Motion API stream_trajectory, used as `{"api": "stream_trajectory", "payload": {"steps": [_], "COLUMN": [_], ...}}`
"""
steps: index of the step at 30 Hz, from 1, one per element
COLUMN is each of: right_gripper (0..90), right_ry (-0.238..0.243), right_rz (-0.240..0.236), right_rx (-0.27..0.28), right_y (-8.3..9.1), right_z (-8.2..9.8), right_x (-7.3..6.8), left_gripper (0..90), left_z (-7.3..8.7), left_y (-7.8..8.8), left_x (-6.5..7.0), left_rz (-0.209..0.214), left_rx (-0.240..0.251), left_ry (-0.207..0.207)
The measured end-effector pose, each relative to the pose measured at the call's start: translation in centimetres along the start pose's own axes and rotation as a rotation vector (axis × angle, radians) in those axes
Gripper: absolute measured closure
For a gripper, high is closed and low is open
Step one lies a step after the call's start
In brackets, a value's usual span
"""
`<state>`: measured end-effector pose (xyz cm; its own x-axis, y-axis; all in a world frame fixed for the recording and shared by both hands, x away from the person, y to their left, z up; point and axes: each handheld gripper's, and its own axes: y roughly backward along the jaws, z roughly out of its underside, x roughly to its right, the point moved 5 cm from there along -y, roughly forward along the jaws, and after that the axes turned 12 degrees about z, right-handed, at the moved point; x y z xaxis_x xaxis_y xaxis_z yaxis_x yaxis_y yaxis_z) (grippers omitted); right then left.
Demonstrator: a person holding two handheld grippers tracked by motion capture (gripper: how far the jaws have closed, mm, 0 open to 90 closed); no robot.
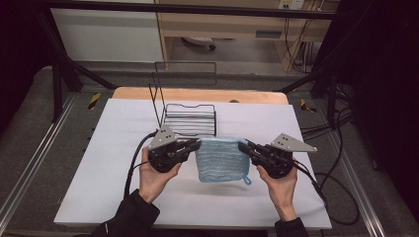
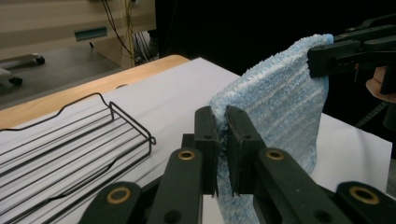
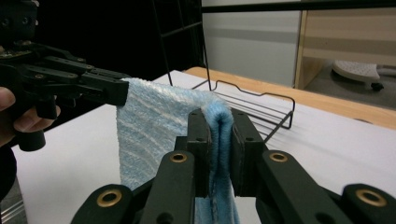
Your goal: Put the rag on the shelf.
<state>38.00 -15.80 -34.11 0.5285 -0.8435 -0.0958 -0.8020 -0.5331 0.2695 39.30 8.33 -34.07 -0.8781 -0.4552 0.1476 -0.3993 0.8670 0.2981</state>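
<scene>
High view, blue towel (image 1: 221, 159) pinched between left gripper (image 1: 195, 144), right gripper (image 1: 243, 146)

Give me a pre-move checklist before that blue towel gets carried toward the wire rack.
1. Left gripper shut on the fluffy blue terry towel, upper corner: ok.
2. Right gripper shut on the other upper corner: ok.
3. Towel's top edge stretched level between the grippers: ok.
4. Towel's lower edge clear of the white table sheet: cannot tell.
5. Black wire rack behind the towel, upright, nothing in it: ok.
6. Hanging loop at the lower corner free of snags: ok.
</scene>
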Motion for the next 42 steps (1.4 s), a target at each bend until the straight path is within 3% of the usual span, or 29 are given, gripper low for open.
{"api": "stream_trajectory", "payload": {"steps": [19, 42], "right_gripper": [80.9, 81.0], "right_ry": [0.034, 0.071], "right_rz": [0.019, 0.027], "right_rx": [0.127, 0.212], "right_y": [-0.9, -3.4], "right_z": [-4.0, -8.5], "right_x": [-2.3, -4.6], "left_gripper": [83.8, 84.0], "left_z": [-3.2, -6.8], "left_y": [3.0, 6.4], "left_x": [-0.9, -3.1], "left_rz": [-0.054, -0.132], "left_rx": [0.128, 0.248], "left_ry": [-0.043, -0.071]}}
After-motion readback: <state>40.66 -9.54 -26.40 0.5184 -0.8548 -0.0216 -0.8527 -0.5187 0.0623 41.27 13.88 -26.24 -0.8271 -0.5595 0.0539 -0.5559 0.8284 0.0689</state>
